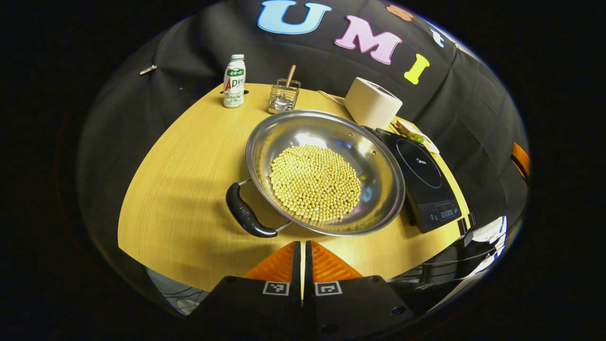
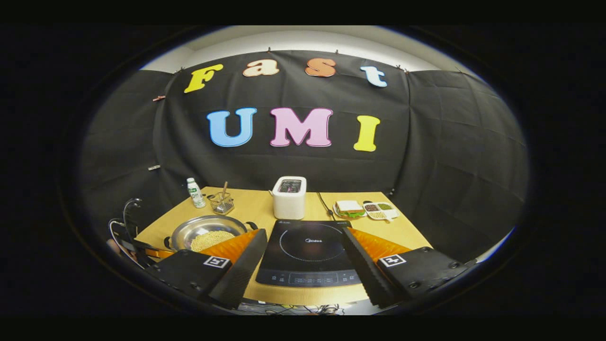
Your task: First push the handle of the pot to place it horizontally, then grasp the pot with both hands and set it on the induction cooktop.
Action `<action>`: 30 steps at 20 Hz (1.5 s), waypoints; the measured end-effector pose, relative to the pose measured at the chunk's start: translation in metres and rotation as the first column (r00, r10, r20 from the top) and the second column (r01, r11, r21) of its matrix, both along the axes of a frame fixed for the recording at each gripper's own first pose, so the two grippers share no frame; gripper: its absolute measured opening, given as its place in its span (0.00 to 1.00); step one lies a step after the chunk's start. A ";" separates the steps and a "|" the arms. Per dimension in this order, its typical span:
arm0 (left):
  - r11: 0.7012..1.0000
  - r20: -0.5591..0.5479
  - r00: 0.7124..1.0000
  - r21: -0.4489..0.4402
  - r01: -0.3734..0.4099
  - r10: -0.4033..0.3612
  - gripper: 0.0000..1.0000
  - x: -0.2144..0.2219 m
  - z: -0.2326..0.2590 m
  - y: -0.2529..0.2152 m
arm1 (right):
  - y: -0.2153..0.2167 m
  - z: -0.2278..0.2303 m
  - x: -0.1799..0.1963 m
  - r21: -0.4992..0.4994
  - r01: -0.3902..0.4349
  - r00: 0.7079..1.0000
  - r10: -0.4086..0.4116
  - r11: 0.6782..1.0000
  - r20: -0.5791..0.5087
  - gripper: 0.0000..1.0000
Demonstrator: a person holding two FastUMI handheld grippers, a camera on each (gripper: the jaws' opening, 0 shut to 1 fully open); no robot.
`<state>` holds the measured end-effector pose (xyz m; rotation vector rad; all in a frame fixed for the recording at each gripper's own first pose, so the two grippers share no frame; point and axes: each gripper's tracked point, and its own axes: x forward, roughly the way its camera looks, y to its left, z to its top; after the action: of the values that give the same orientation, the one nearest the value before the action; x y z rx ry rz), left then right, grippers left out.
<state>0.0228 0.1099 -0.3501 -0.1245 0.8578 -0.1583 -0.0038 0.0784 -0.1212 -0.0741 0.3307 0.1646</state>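
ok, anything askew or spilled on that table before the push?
Nothing spilled: the beans sit inside the pot. The pot is turned, though. Its near handle points diagonally toward the table's front-left, not horizontal. The pot stands beside the induction cooktop, not on it. Neither hand-held gripper touches it.

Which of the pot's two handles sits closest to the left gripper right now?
The black handle on the pot's near-left rim, just beyond the left gripper. The other handle is across the pot toward the induction cooktop.
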 end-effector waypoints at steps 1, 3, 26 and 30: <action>1.000 -0.011 1.000 0.007 0.005 -0.005 0.05 0.005 -0.002 0.001 | -0.002 -0.002 0.001 -0.002 0.007 1.000 -0.007 1.000 -0.004 0.99; 1.000 -0.036 0.999 0.020 0.017 -0.016 0.05 0.013 -0.005 0.002 | -0.006 -0.005 0.004 -0.004 0.019 1.000 -0.019 1.000 -0.005 0.99; 0.991 -0.086 0.994 0.119 -0.058 0.069 0.05 0.069 -0.004 0.075 | -0.003 -0.028 0.024 -0.016 0.049 0.998 -0.050 0.999 -0.044 0.98; 0.990 -0.078 0.992 0.106 -0.089 0.098 0.05 0.085 -0.001 0.087 | 0.001 -0.032 0.029 -0.020 0.051 0.997 -0.052 0.998 -0.053 0.99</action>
<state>0.1075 0.1966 -0.3514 -0.0757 0.9393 -0.0210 0.0249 0.0790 -0.1527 -0.0801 0.3877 0.1127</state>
